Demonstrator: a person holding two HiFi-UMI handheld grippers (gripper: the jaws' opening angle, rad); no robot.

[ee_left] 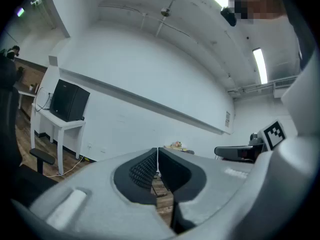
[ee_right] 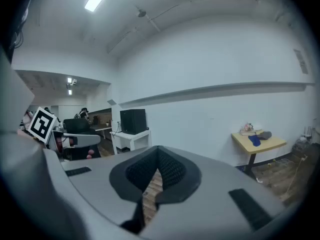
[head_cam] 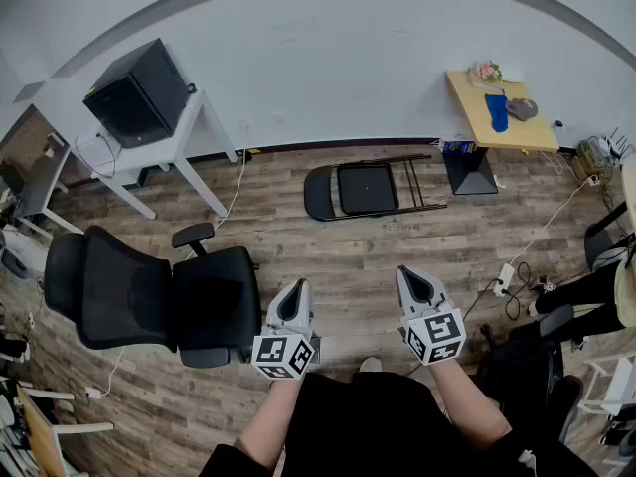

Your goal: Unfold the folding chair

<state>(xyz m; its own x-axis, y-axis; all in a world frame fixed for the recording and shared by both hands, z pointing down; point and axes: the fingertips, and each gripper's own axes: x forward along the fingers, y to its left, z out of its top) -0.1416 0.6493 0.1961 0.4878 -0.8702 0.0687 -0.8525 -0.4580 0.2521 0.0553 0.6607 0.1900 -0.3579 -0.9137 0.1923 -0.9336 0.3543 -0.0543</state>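
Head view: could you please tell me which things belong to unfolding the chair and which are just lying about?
Job: folding chair, left gripper, right gripper.
Lying about: office chair, black box, white table, yellow table.

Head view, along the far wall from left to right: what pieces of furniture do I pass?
White table with a black box on it → folding chair, folded flat on the floor → yellow table.

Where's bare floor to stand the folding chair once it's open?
Bare floor lies between the folding chair and the left gripper and right gripper; another strip between the white table and that chair. Crowded: cables on the right, office chair on the left.
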